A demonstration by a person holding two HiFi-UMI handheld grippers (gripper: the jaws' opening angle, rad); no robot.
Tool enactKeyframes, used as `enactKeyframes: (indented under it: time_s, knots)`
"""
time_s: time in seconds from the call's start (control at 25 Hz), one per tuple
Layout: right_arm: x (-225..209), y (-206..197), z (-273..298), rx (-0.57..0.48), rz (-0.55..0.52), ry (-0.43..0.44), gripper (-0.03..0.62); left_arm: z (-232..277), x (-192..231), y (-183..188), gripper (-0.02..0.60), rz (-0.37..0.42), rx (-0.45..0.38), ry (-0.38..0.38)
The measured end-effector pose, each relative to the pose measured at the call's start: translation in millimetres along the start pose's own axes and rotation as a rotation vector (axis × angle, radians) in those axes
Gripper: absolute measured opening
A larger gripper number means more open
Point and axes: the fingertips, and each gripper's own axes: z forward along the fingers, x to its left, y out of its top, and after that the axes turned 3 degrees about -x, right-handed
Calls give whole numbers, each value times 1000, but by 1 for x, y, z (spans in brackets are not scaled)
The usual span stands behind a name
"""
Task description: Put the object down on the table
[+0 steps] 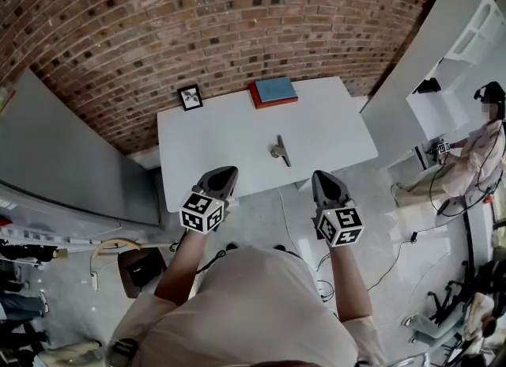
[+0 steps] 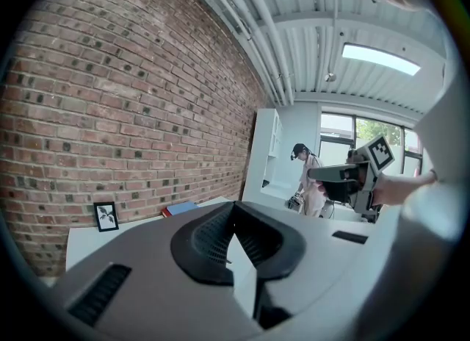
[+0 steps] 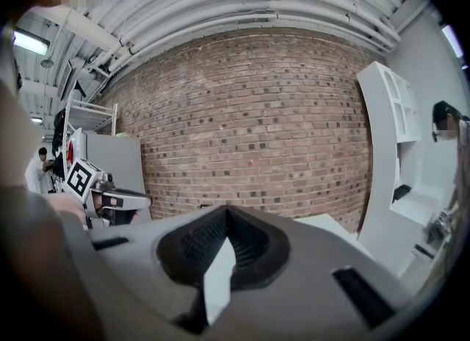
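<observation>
Though empty, both grippers' (image 1: 231, 171) (image 1: 319, 174) jaws together.

The table (image 1: 213, 144) stands before us at twelve o'clock, with the wall (image 1: 237, 25) behind it. On the table, the frame (image 1: 190, 96) stands at the far corner at ten o'clock. The books (image 1: 273, 91), one on the other, lie at the far edge at twelve, well apart from the frame. The object (image 1: 280, 150) lies near the middle, nearer us than both. Our left gripper (image 1: 224, 174) hangs at the near edge at eleven o'clock and our right gripper (image 1: 322, 177) at one, with the object between them and farther out. A shelf (image 1: 455, 33) stands at two o'clock, a person (image 1: 474, 152) beside it at three, and a panel (image 1: 71, 152) at nine.
</observation>
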Motion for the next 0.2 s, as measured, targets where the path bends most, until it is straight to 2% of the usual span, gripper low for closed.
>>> enactKeyframes:
  time_s: [0.2]
  knots:
    - [0, 1, 0, -2, 1, -5, 3, -1, 1, 3, -6, -4, -7, -6]
